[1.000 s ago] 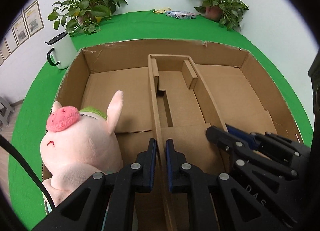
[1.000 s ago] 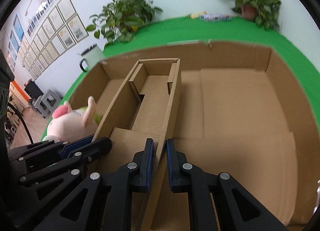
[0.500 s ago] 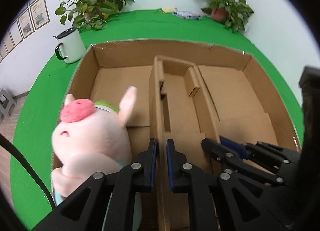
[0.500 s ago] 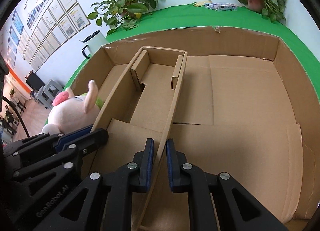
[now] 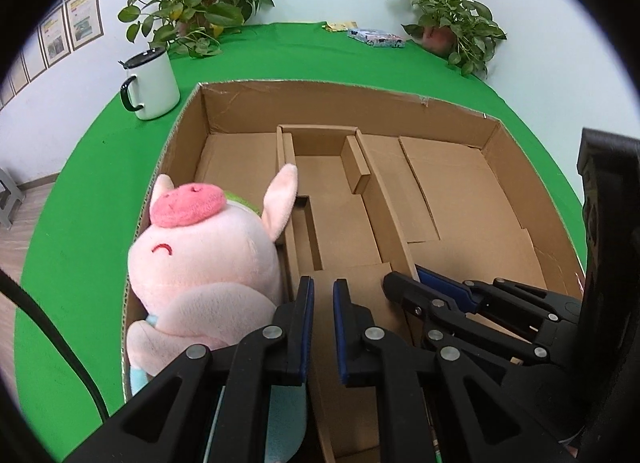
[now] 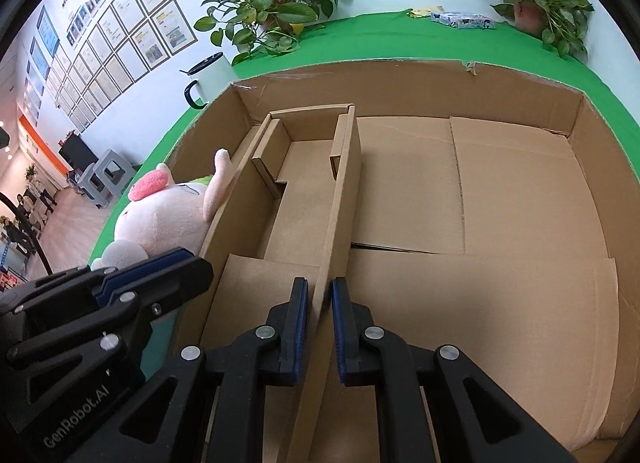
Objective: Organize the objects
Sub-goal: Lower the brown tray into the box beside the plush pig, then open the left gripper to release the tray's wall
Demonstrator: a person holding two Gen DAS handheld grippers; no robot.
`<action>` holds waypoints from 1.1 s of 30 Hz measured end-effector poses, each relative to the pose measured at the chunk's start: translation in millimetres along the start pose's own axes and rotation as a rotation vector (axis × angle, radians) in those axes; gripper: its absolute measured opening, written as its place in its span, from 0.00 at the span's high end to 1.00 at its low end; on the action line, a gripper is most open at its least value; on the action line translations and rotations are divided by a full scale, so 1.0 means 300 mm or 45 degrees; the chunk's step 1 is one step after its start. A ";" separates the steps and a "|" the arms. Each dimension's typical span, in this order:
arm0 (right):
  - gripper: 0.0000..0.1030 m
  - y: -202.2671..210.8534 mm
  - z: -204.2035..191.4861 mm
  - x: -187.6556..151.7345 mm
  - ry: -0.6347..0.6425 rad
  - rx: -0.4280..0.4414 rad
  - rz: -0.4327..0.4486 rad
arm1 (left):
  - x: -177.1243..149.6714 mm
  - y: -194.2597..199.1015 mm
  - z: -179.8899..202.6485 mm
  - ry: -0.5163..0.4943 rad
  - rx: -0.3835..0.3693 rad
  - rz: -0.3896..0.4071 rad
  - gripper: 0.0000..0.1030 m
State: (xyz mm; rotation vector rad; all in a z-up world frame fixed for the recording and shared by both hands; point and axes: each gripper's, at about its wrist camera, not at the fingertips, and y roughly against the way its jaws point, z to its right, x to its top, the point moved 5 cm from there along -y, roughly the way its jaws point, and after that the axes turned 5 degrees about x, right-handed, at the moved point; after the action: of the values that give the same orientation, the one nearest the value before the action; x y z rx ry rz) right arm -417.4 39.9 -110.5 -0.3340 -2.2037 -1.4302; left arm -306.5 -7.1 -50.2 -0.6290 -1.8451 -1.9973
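A large open cardboard box point(image 5: 240, 103) point(image 6: 400, 71) sits on the green table. Inside it stands a cardboard divider insert point(image 5: 332, 199) point(image 6: 308, 183) with two long walls. My left gripper point(image 5: 321, 299) is shut on the insert's left wall near its front end. My right gripper point(image 6: 319, 299) is shut on the insert's right wall; it also shows in the left wrist view point(image 5: 404, 283). A pink plush pig point(image 5: 200, 259) point(image 6: 160, 219) lies in the box's left compartment, pressed against the left wall.
A white mug point(image 5: 150, 85) point(image 6: 208, 77) with a black handle stands left of the box. Two potted plants point(image 5: 196, 19) point(image 5: 452, 27) and a flat colourful packet point(image 5: 376, 37) sit at the table's far edge. The box's right compartment point(image 6: 500, 203) holds nothing.
Both grippers have pulled back and up with the insert held, so the view now looks down more steeply. The pig appears nearer and closer to the left gripper.
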 end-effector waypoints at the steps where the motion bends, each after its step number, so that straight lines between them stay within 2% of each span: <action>1: 0.90 0.006 0.003 -0.004 -0.003 0.003 0.001 | 0.000 0.001 0.001 -0.002 0.003 0.003 0.90; 9: 0.90 0.012 0.011 -0.009 -0.002 0.011 0.009 | -0.009 0.023 0.007 -0.007 0.019 0.024 0.90; 17: 0.89 0.015 0.017 -0.007 -0.005 0.019 0.012 | -0.026 0.002 0.013 0.003 -0.010 -0.027 0.91; 25: 0.87 0.012 0.012 -0.009 0.004 0.029 0.013 | -0.037 0.005 0.018 0.006 -0.010 -0.029 0.91; 31: 0.86 0.018 0.021 -0.011 -0.024 0.056 0.011 | -0.035 0.074 0.003 0.005 0.052 0.069 0.90; 32: 0.84 0.022 0.025 -0.009 -0.030 0.056 0.015 | -0.031 0.098 -0.003 0.005 0.071 0.104 0.90; 33: 0.78 0.027 0.028 -0.009 -0.032 0.053 0.019 | -0.026 0.122 -0.010 0.008 0.079 0.137 0.90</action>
State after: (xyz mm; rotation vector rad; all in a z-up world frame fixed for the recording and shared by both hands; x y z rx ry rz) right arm -413.7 50.9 -108.4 -0.3554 -2.2430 -1.3776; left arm -280.6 -13.6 -23.8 -0.6880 -1.8219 -1.8643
